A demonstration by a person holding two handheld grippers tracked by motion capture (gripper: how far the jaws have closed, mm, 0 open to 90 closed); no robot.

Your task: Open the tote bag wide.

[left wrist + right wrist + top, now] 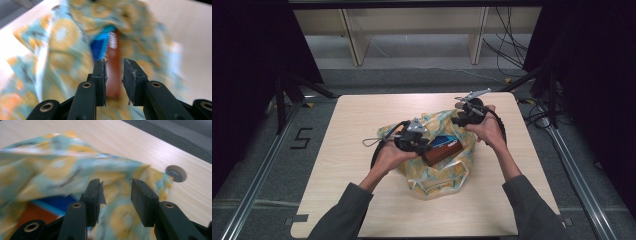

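A teal cloth bag with yellow round prints lies crumpled in the middle of the table. In its open mouth sits a brown box with a blue packet on top. My left gripper hovers at the bag's left edge, open, its jaws framing the brown box and blue packet without touching them. My right gripper stands open over the bag's far right rim, with cloth just beyond its jaws. Both gripper views are blurred.
A round grey grommet sits in the tabletop past the bag. Pale shelf legs stand beyond the table. Cables trail on the floor at the back right. Black tape marks the floor on the left.
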